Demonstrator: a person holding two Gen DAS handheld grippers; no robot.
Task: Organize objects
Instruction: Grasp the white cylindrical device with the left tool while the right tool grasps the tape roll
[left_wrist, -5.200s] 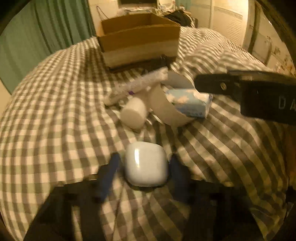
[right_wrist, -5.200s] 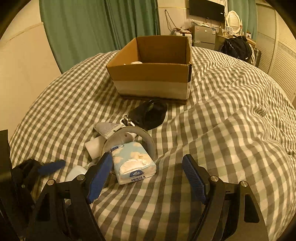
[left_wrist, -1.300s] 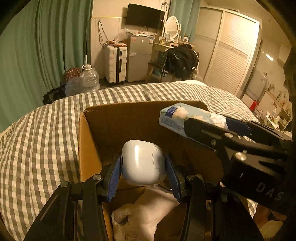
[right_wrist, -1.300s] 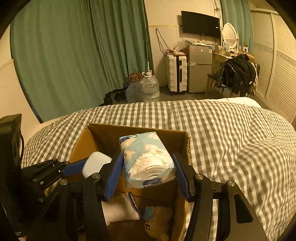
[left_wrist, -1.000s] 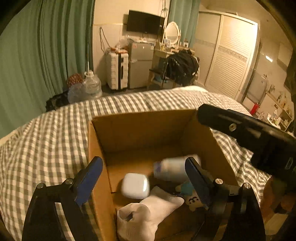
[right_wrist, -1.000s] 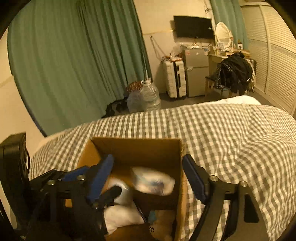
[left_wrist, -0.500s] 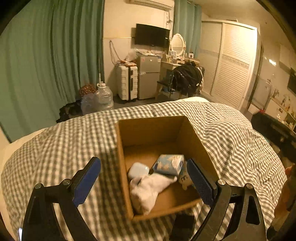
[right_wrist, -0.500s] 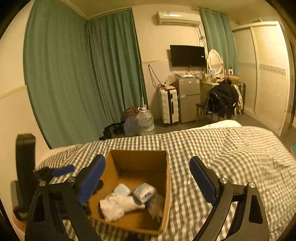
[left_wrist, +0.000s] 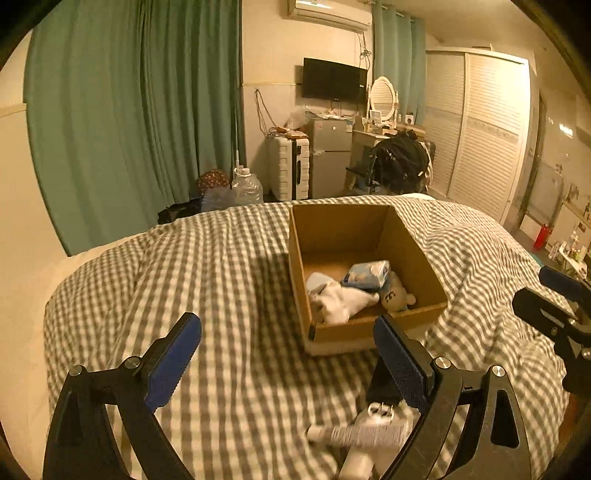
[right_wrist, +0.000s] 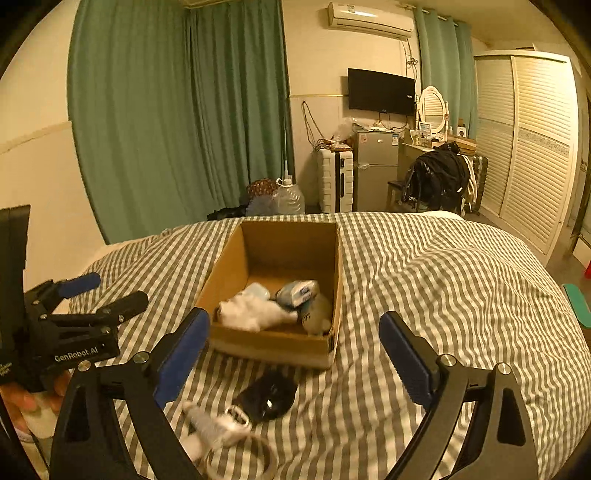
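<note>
Both tools hang above the checked bed (right_wrist: 443, 280), and neither carries anything. The left tool (left_wrist: 288, 354) has its blue pads spread wide with only bedding between them. The right tool (right_wrist: 293, 343) is likewise released, its jaws wide apart and empty.

The cardboard box (right_wrist: 273, 343) sits open on the bed, at about twelve o'clock from the right tool and nearer one o'clock from the left. Inside it lie a white sock (right_wrist: 255, 312), a pale rounded case (left_wrist: 316, 282) tucked against the sock's far side, a blue tissue pack (left_wrist: 367, 275) and a small plush toy (left_wrist: 395, 297), all crowded toward the near end.

Outside the box, a few things remain on the bed. A black pouch (right_wrist: 267, 398) lies just in front of the box's near wall. At about seven o'clock from it lie a wrapped tube (right_wrist: 207, 424) and a white ring-shaped band (right_wrist: 240, 461), close together and blurred.
</note>
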